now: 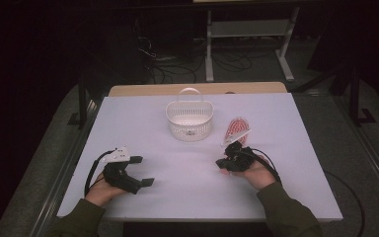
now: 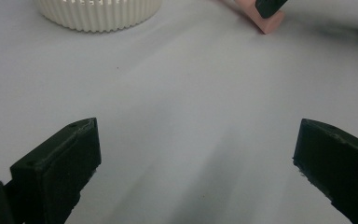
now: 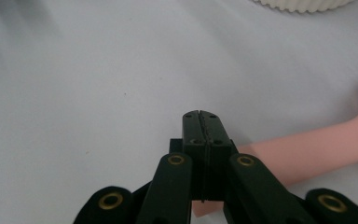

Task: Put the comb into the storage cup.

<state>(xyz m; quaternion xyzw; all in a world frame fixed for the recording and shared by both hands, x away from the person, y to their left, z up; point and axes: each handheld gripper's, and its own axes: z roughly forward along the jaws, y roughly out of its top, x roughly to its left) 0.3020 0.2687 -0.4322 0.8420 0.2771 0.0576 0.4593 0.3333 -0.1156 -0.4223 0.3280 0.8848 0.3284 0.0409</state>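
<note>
In the high view, the pink hairbrush [image 1: 237,129] lies on the white bench [image 1: 192,192] right of centre, just beside the white basket [image 1: 189,120]. Its handle end is covered by the right gripper [image 1: 225,160], so the contact is hard to see there. In the right gripper view, the right gripper [image 3: 200,122] has its jaws pressed together with nothing between them; the pink handle [image 3: 303,151] passes under them and the brush head is cut off at the right edge. The left gripper [image 1: 143,170] sits at the lower left of the high view, its jaws spread wide and empty. In the left gripper view, the basket [image 2: 100,16] is cut off at the top edge.
</note>
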